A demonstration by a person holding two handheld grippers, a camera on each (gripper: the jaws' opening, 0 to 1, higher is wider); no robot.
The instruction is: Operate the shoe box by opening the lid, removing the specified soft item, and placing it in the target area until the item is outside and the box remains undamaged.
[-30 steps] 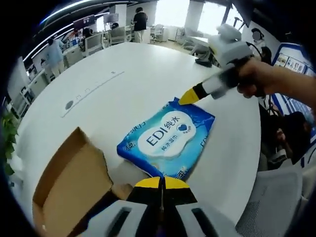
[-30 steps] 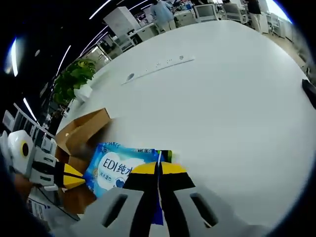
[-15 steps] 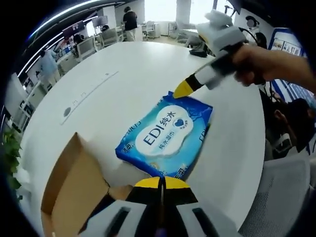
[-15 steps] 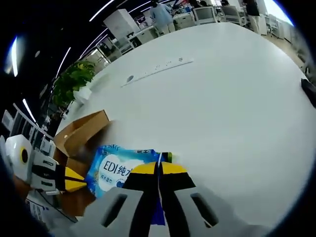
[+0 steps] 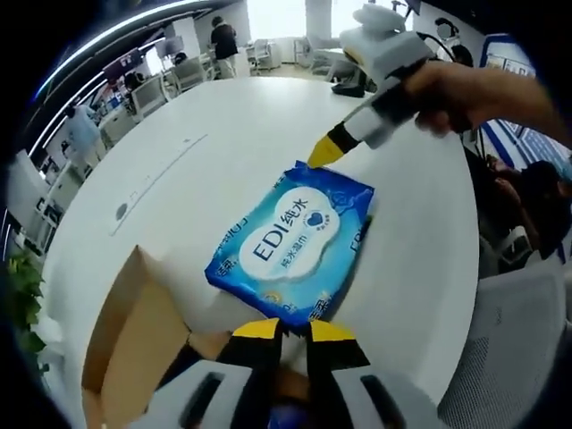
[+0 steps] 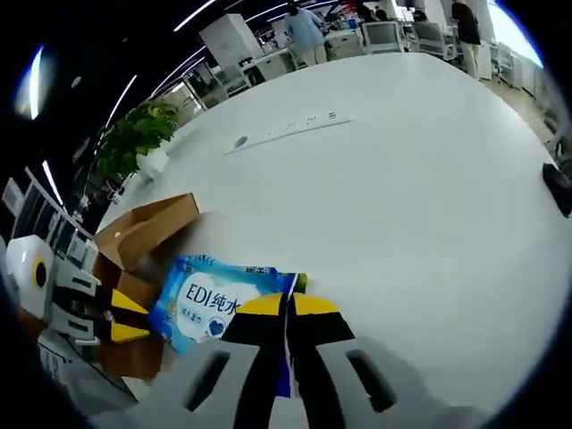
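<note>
Left gripper (image 5: pixel 284 329): jaws parted slightly, holding nothing, poised at the near edge of the blue wipes pack (image 5: pixel 291 243), which lies flat on the white table (image 5: pixel 223 125) just beside the open cardboard box (image 5: pixel 134 349). Right gripper (image 6: pixel 286 306): jaws pressed together on the pack's far edge. Item looks out and box intact; only release appears left.

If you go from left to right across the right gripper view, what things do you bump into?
Left gripper with yellow tips → open brown cardboard shoe box → blue wet-wipes pack → right gripper's yellow-tipped jaws → bare white table.
</note>
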